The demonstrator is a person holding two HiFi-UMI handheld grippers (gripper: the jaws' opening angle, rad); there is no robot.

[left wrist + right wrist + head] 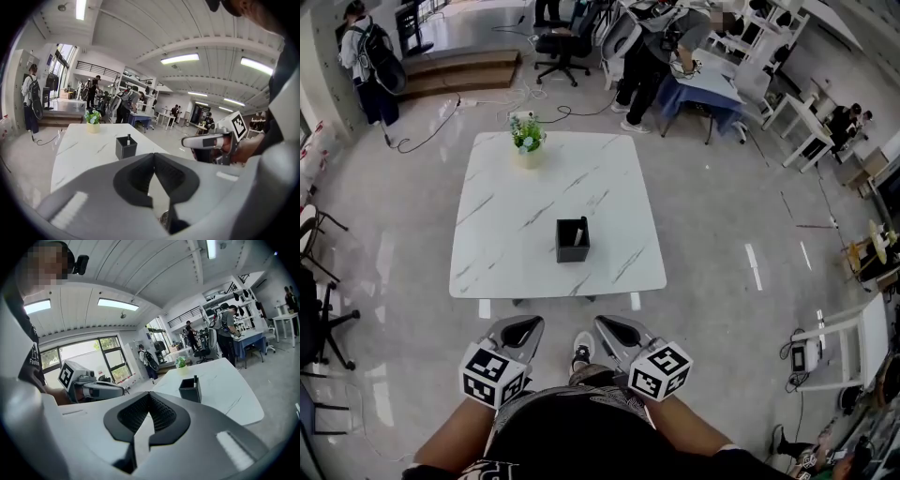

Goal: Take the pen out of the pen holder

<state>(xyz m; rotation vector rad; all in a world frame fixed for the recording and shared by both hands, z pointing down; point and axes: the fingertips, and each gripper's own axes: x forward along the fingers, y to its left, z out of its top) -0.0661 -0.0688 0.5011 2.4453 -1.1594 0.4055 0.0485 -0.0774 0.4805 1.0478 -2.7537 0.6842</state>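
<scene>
a: where was the pen?
b: in the black square pen holder (pixel 573 240), near the front of the white marble-look table (pixel 502 234); slim dark pen (pixel 580 231) stood at its right side.
a: grippers?
b: left gripper (pixel 517 331) & right gripper (pixel 619 333) both clenched on nothing, low by the waist, well apart from the table; best imo: step in, open one, nip the pen's top, lift straight up w/o tipping the holder.

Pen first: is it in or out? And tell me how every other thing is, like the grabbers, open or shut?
pen: in the pen holder, top poking above the rim.
pen holder: upright on the table, open at the top.
potted plant: upright by the table's far edge.
left gripper: shut, empty, short of the table.
right gripper: shut, empty, short of the table.
</scene>
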